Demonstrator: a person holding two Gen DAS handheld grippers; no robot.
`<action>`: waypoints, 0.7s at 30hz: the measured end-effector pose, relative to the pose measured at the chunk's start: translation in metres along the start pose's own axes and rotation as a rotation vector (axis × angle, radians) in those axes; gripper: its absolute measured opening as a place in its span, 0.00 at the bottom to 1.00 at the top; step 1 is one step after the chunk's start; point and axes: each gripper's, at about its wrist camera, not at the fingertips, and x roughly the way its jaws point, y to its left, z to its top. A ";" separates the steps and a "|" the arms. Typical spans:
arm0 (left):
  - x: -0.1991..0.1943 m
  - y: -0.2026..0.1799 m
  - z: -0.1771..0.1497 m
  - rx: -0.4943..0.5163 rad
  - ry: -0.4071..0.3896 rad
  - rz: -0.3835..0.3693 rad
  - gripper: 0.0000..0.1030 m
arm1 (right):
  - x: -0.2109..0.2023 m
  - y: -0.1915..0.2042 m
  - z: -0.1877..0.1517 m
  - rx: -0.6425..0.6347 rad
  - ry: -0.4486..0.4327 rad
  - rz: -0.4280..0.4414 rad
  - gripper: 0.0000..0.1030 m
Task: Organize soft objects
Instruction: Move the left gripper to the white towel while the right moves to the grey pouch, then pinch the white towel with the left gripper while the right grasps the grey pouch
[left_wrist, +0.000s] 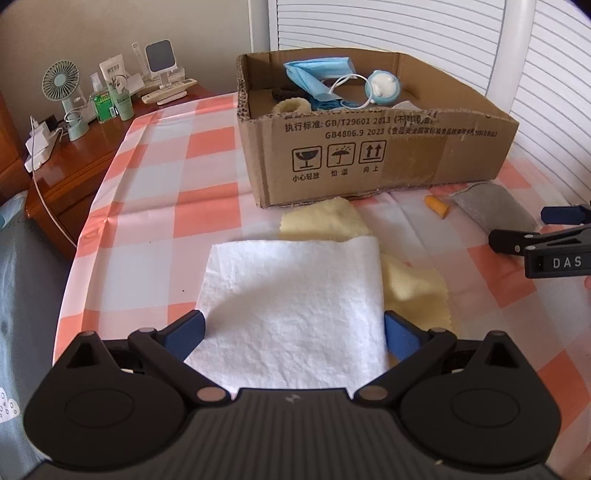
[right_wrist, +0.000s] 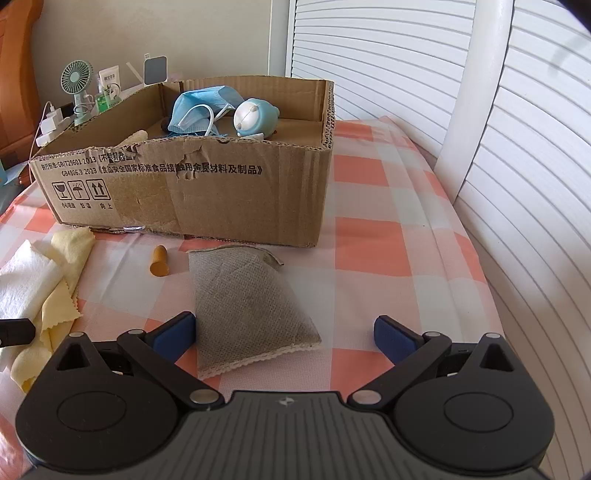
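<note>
A folded white cloth (left_wrist: 291, 306) lies on the checked bed cover, partly over a yellow cloth (left_wrist: 417, 280). My left gripper (left_wrist: 293, 334) stands open with the white cloth's near end between its blue fingers. A grey mesh pouch (right_wrist: 247, 306) lies in front of the cardboard box (right_wrist: 221, 192); my right gripper (right_wrist: 284, 338) is open, its left finger beside the pouch's near end. An orange earplug (right_wrist: 159, 261) rests left of the pouch. The box holds blue face masks (right_wrist: 199, 107), a pale blue round toy (right_wrist: 255, 118) and a cream scrunchie (left_wrist: 291, 107).
A wooden nightstand (left_wrist: 74, 166) at the left carries a small green fan (left_wrist: 62, 88), bottles, remotes and a white charger with its cable. Slatted white doors (right_wrist: 406, 66) and a white post (right_wrist: 476, 96) border the bed at the right.
</note>
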 end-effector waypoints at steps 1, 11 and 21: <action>0.001 0.002 -0.001 -0.007 -0.004 -0.009 0.98 | 0.000 0.000 0.000 0.000 -0.001 0.000 1.00; -0.010 0.016 0.001 -0.067 -0.041 -0.111 0.64 | -0.001 0.000 -0.002 -0.001 -0.008 0.002 1.00; -0.010 0.016 0.001 -0.052 -0.055 -0.078 0.64 | -0.002 0.000 -0.002 -0.001 -0.008 0.002 1.00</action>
